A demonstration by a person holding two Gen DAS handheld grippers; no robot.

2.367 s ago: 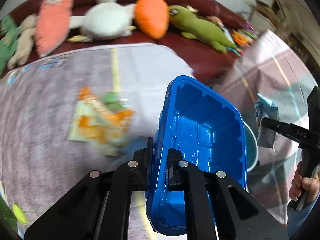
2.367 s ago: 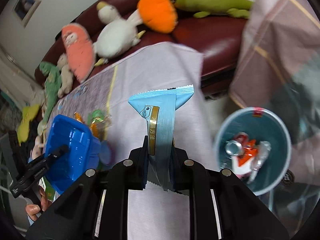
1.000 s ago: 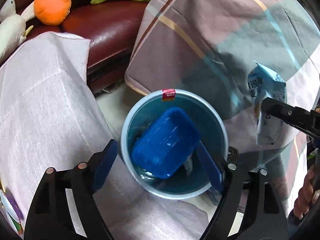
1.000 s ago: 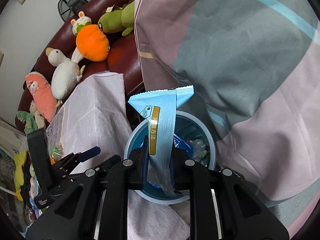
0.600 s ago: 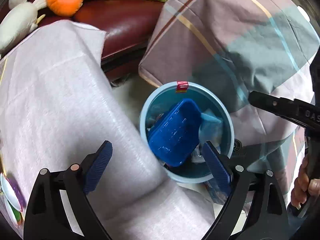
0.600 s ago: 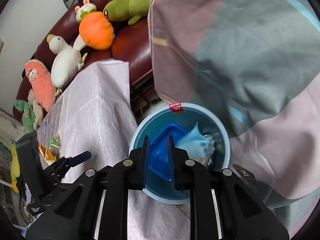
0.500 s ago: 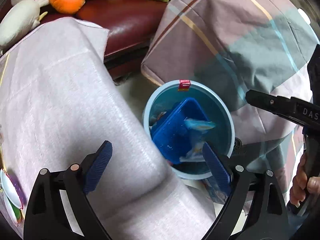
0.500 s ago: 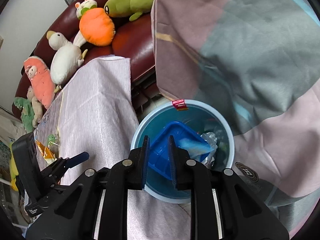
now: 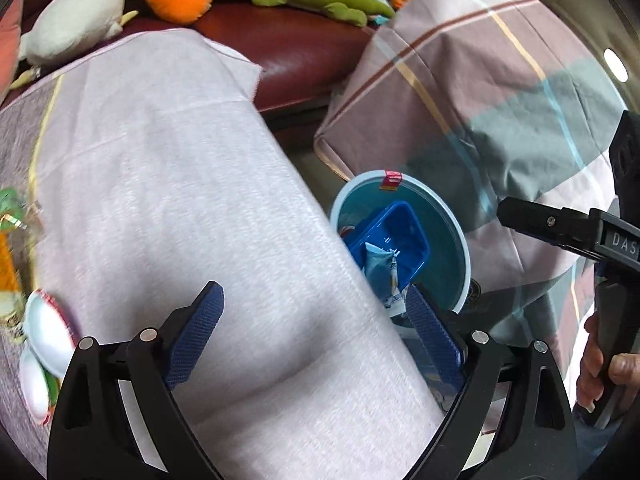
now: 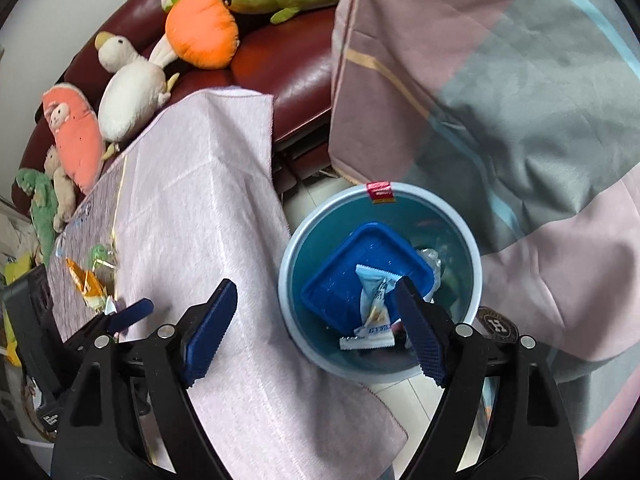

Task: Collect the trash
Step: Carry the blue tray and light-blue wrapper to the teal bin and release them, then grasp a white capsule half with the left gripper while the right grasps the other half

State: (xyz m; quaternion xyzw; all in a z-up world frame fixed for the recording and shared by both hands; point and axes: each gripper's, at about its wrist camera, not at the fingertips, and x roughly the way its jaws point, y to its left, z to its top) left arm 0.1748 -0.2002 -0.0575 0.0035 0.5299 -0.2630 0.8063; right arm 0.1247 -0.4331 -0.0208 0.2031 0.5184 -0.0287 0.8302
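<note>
A light-blue bin [image 10: 476,264] stands on the floor beside the table's corner. In it lies a blue plastic tray [image 10: 348,268] with a light-blue wrapper [image 10: 374,300] on top. My right gripper [image 10: 316,292] hangs above the bin's left rim. Its jaws are opening and nothing is between them. My left gripper [image 9: 312,300] is open and empty over the table's cloth, and the bin [image 9: 460,240], the tray [image 9: 396,228] and the wrapper [image 9: 378,260] lie past its right finger. The right gripper [image 9: 516,216] reaches in from the right, held by a hand [image 9: 600,368].
A pale cloth [image 9: 180,200] covers the table. Orange and green wrappers [image 10: 86,280] and a white lid [image 9: 44,332] lie on its left part. Plush toys [image 10: 200,36] sit on the dark red sofa behind. A plaid-draped seat [image 10: 500,80] rises right of the bin.
The right gripper let go of the light-blue wrapper, which dropped onto the blue tray in the bin, and its jaws spread wide. The left gripper drifted left from over the bin to over the table.
</note>
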